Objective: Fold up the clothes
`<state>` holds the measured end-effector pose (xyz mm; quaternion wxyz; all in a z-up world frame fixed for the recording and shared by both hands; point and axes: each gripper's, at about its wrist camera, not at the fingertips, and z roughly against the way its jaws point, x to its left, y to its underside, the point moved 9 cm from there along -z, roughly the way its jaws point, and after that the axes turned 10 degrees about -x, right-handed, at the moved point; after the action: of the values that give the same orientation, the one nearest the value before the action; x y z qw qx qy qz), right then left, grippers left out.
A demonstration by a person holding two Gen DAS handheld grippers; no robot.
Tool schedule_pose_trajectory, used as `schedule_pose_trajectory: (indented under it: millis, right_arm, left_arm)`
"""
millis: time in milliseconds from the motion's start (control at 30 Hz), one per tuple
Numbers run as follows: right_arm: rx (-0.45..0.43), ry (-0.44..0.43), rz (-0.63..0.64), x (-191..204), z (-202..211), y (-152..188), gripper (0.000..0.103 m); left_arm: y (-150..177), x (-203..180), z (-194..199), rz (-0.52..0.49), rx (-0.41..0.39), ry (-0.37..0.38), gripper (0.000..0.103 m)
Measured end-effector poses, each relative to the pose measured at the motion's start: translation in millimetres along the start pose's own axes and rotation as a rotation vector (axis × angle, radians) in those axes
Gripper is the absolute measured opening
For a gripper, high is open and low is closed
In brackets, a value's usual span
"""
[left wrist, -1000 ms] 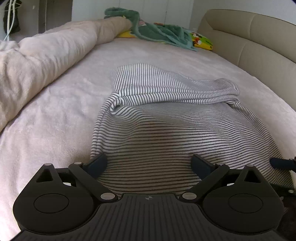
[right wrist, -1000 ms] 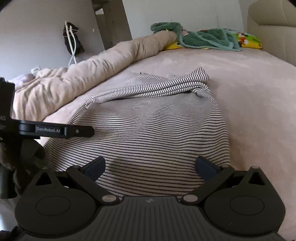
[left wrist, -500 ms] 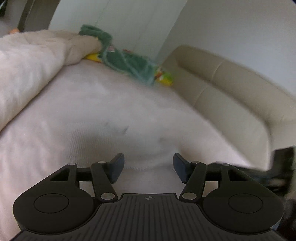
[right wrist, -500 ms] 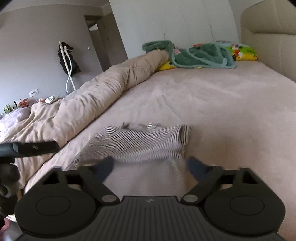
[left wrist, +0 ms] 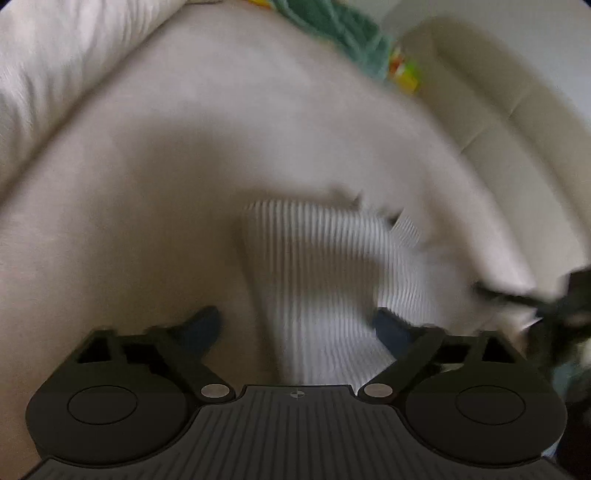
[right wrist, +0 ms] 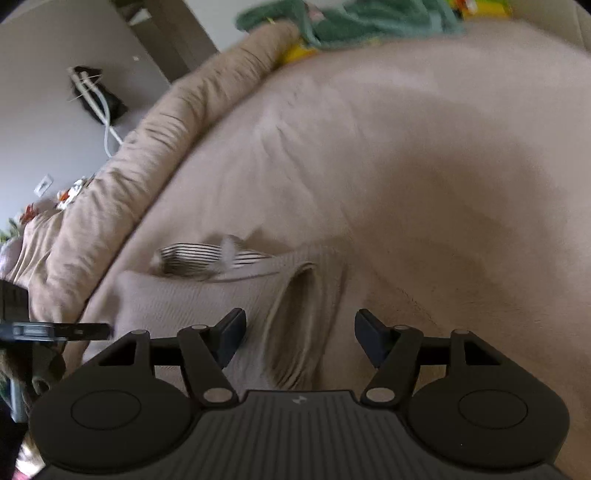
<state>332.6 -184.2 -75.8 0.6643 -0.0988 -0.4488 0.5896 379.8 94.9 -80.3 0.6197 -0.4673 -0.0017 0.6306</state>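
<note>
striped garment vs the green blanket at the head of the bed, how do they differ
The striped garment is white with thin dark stripes; the green blanket is plain teal green. The striped garment lies near both cameras on the bed's middle, between the left gripper's fingers in that view; the green blanket sits far off by the beige duvet. The garment looks folded, the blanket heaped. Both rest on the bed.

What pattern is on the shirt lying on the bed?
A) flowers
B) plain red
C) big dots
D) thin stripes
D: the shirt on the bed shows thin dark and white stripes, blurry but clear enough in the left wrist view.
</note>
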Motion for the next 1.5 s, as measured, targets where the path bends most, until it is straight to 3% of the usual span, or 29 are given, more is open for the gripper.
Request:
schedule_pose_trajectory:
  millis: [67,167,267,300,367,433,500,533,600,767,867,1033,1100,1167,1233,1333,1500]
  right_arm:
    - [0.020,-0.074,-0.044,0,-15,-3,0.076]
    - [0.050,-0.179,-0.108,1,-36,-9,0.077]
    - [0.063,-0.199,-0.117,8,-54,-14,0.076]
    - [0.065,-0.197,-0.104,10,-58,-15,0.074]
    - [0.067,-0.174,-0.058,14,-59,-17,0.062]
    - [0.067,-0.143,-0.016,17,-59,-16,0.042]
    - [0.061,-0.127,-0.014,16,-52,-16,0.033]
    - [0.057,-0.122,-0.020,15,-48,-17,0.030]
    - [0.050,-0.125,-0.035,19,-36,-16,0.026]
    - [-0.018,-0.153,0.036,49,33,-13,0.026]
    - [-0.044,-0.158,0.099,69,79,1,0.026]
    - [-0.031,-0.067,0.259,85,139,51,0.031]
    - [-0.036,-0.004,0.371,89,158,76,0.036]
    - [-0.028,0.048,0.463,94,172,99,0.043]
    - [-0.027,0.061,0.509,97,187,114,0.057]
    - [-0.055,0.043,0.503,103,208,123,0.076]
    - [-0.116,-0.034,0.236,94,218,116,0.085]
  left_arm:
    - [-4,-3,-9,0.050,-0.005,0.068,0.096]
    - [-8,-7,-27,0.075,-0.013,0.114,0.096]
    - [-14,-10,-40,0.067,-0.037,0.128,0.092]
    - [-15,-9,-42,0.064,-0.036,0.123,0.082]
    - [-15,-6,-46,0.047,-0.029,0.101,0.073]
    - [-16,-7,-44,0.032,-0.038,0.089,0.064]
    - [-19,-12,-41,0.012,-0.058,0.083,0.054]
    - [-19,-15,-36,-0.001,-0.072,0.086,0.051]
    - [-17,-28,-17,-0.028,-0.097,0.102,0.033]
    - [-2,-68,52,-0.135,-0.158,0.146,0.028]
    - [26,-85,100,-0.207,-0.167,0.137,0.029]
    - [80,-84,146,-0.254,-0.141,0.088,0.045]
    - [100,-77,158,-0.240,-0.123,0.056,0.078]
    - [113,-68,171,-0.204,-0.124,0.044,0.087]
    - [115,-63,181,-0.147,-0.135,0.055,0.090]
    - [113,-60,196,-0.048,-0.153,0.084,0.094]
    - [124,-71,203,0.011,-0.163,0.150,0.095]
